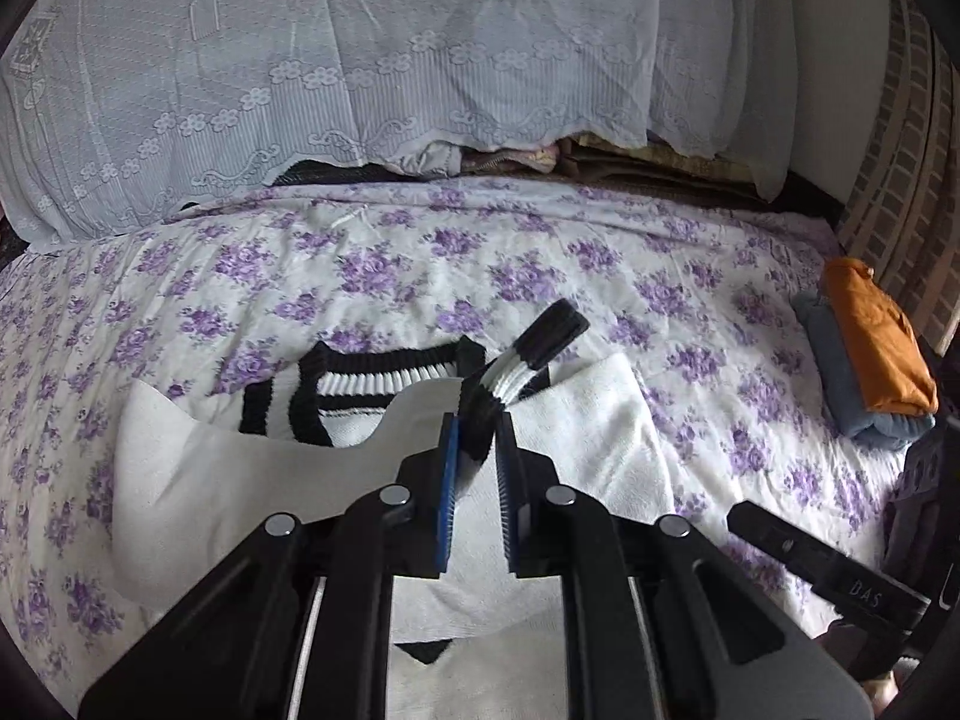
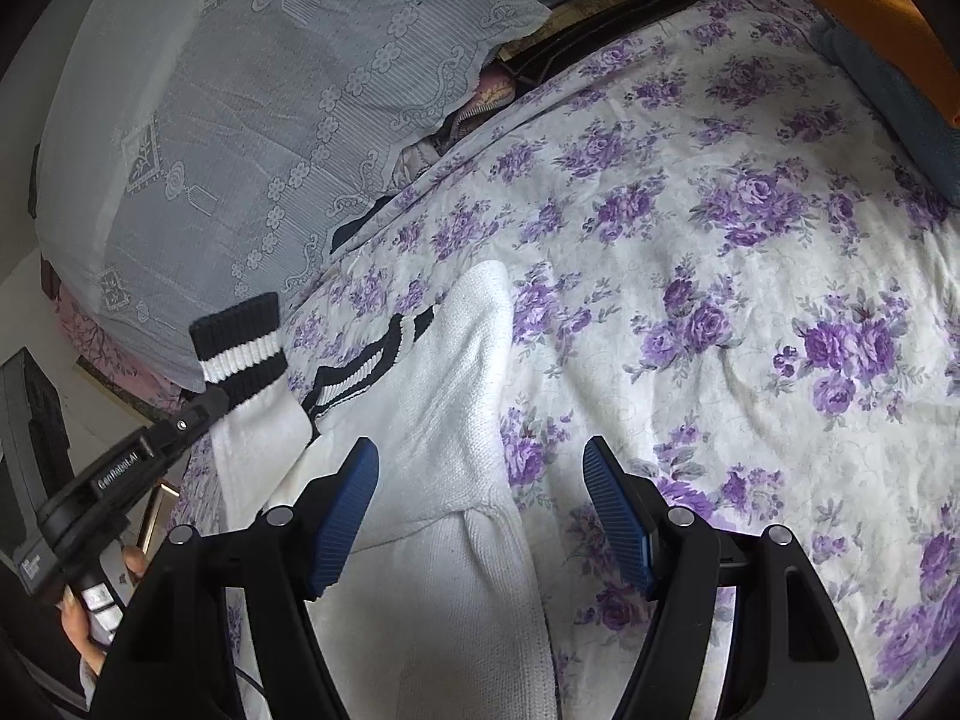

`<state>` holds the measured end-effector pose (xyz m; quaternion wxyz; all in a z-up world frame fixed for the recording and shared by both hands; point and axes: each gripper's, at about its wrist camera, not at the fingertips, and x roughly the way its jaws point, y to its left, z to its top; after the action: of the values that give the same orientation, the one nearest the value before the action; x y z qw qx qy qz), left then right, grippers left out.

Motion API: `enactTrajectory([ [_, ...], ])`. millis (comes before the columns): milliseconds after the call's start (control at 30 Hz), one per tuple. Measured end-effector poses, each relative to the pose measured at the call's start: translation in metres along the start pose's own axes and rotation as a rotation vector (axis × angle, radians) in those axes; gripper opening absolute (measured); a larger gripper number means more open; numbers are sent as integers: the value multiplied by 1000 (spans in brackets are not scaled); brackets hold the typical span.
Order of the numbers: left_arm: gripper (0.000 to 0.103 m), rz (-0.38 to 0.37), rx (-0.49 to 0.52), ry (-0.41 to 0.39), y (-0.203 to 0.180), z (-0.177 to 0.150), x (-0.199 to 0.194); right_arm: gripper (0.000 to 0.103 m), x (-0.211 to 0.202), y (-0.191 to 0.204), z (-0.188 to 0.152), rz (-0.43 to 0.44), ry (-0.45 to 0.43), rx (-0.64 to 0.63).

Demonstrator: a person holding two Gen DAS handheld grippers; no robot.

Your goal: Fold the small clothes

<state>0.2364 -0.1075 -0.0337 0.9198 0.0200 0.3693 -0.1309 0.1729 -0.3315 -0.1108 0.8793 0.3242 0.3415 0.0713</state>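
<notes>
A small white knit sweater (image 1: 198, 480) with black-and-white striped collar and cuffs lies on the floral bed sheet (image 1: 372, 264). My left gripper (image 1: 477, 420) is shut on a striped sleeve cuff (image 1: 534, 354) and holds it raised over the sweater; the cuff also shows in the right wrist view (image 2: 240, 345), with the left gripper (image 2: 204, 408) under it. My right gripper (image 2: 480, 462) is open and empty, just above the sweater's right shoulder and sleeve (image 2: 456, 396). The right gripper's side (image 1: 828, 564) shows at lower right in the left wrist view.
A folded stack, an orange garment (image 1: 876, 336) on a grey-blue one (image 1: 840, 384), lies at the bed's right edge. A lace-covered pile of bedding (image 1: 360, 78) runs along the far side. A brick-pattern wall (image 1: 912, 192) stands at the right.
</notes>
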Motion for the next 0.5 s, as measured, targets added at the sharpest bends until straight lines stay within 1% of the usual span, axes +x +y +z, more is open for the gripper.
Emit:
enactTrajectory([
  [33,15,3,19,18,-5,-6,4,71,1,-3,1,0,3,7],
  [67,23,10,38,29,-8,-11,7,71,1,-5,1,2,6,14],
  [100,40,24,52,34,-9,-17,6,71,1,-7,2,7,7,21],
  [133,48,40,51,23,-5,-21,2,71,1,-8,3,17,7,27],
  [167,58,48,43,3,1,-25,-6,71,1,-9,3,29,6,31],
  [200,63,49,31,-16,10,-27,-15,71,0,-8,4,46,4,31],
  [267,69,58,-6,-45,35,-30,-35,71,-1,-4,3,90,11,23],
  [333,74,100,-46,-70,66,-32,-53,66,1,4,1,142,35,5],
  [367,76,137,-65,-79,82,-34,-60,65,4,9,-1,168,55,-1],
  [433,76,221,-113,-86,117,-40,-69,64,12,17,-4,204,90,-1],
  [500,76,282,-176,-65,149,-46,-69,62,23,23,-3,182,113,10],
])
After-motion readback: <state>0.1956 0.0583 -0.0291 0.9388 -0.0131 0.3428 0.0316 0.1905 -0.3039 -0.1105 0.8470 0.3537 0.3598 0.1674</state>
